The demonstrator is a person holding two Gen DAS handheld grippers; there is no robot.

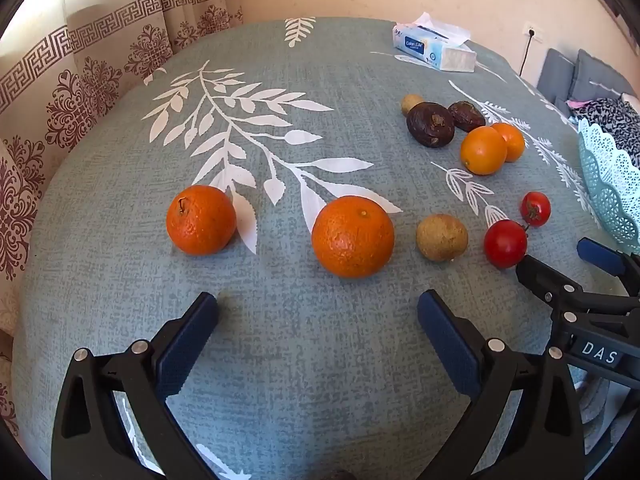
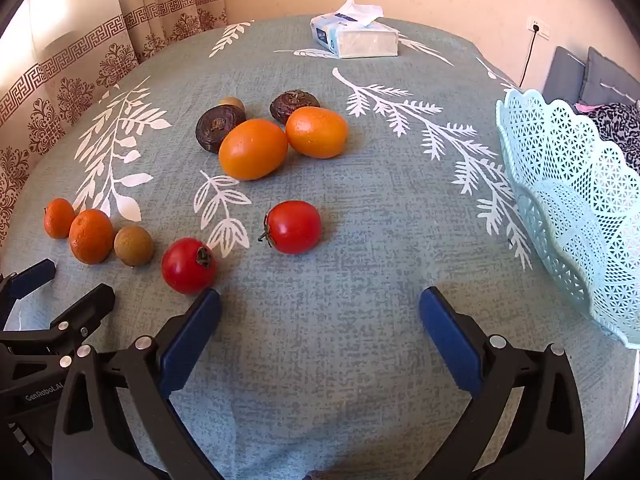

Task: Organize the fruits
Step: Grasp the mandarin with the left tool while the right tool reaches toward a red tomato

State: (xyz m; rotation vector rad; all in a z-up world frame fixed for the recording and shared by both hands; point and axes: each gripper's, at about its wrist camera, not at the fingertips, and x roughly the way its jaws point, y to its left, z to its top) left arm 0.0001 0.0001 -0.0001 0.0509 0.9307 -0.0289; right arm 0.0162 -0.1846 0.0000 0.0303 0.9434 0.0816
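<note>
Nothing sorted yet, by the look of it: every fruit lies loose on the tablecloth (image 2: 360, 240), and the part of the basket (image 2: 568, 200) I can see holds nothing.

Starting at the left edge, nearest the curtain (image 1: 60, 100): an orange (image 1: 201, 220) sits alone, then a bigger orange (image 1: 353, 237) right in front of my left gripper (image 1: 318, 312), whose jaws are spread wide with nothing between them. Just beside that orange comes a small brown fruit (image 1: 441, 237), then two tomatoes (image 2: 189, 265), the near one almost touching the left finger of my right gripper (image 2: 320, 308). That gripper is also wide open and empty.

Further back, toward the middle of the cloth, a cluster: two dark wrinkled fruits (image 2: 218, 128), another small brown one (image 2: 232, 103) behind them, and two smooth orange fruits (image 2: 253, 149) touching each other. A tissue box (image 2: 354, 38) sits at the far edge, not part of the job.

At the right edge stands the pale blue lattice basket, near my right gripper. I'd judge the whole task is still ahead: ten pieces to move or group. The near tomato looks like the easiest first pick for my right side, the big orange for my left.
</note>
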